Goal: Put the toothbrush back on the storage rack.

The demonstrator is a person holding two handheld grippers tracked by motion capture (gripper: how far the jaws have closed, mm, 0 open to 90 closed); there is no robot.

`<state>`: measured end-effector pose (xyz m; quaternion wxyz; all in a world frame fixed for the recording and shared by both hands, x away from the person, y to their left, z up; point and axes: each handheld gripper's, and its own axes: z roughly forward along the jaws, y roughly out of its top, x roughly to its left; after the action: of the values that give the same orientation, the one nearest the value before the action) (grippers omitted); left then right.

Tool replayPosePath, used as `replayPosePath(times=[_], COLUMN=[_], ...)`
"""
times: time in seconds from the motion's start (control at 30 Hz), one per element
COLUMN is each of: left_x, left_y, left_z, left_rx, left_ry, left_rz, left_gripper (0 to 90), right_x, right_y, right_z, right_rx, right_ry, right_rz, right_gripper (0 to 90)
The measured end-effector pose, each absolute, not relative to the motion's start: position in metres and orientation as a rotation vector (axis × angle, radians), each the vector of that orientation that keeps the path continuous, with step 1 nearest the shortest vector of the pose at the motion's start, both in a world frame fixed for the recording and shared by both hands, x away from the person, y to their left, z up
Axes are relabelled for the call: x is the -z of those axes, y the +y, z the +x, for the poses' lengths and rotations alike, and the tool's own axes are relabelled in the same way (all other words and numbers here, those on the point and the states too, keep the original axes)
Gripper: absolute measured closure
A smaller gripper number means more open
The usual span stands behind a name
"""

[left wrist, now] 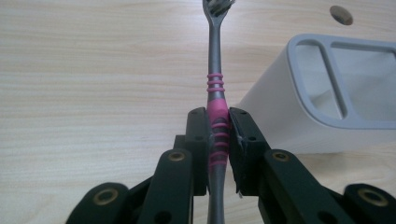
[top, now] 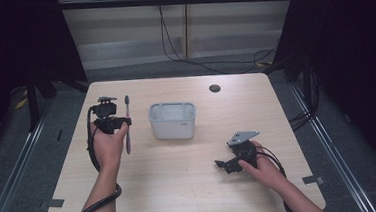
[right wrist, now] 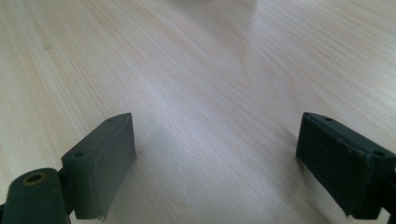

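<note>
While the left claw (left wrist: 218, 135) grips the toothbrush (left wrist: 215, 84) mid-handle, the holder (top: 172, 120) sits just right; right claw (right wrist: 215, 163) open.

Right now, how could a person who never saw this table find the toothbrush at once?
Start at the wooden table and find the white holder near its middle. To its left, the left gripper is shut on the toothbrush. It is the only thin grey stick with pink bands, and its bristles point to the far edge.
</note>
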<state>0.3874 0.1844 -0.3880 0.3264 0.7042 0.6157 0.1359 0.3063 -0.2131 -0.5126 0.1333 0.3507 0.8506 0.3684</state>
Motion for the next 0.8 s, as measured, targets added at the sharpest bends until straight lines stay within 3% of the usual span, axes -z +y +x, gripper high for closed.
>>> replayPosePath(times=[0.8], left_x=[0.368], left_y=[0.181], left_z=[0.387], left_rx=[-0.451], left_ry=[1.502], left_rz=[1.750], left_gripper=[79.1], right_x=[0.513], right_y=[-0.213], right_z=[0.306], right_rx=[-1.068], right_ry=[2.466], right_rz=[1.017], right_gripper=[11.1])
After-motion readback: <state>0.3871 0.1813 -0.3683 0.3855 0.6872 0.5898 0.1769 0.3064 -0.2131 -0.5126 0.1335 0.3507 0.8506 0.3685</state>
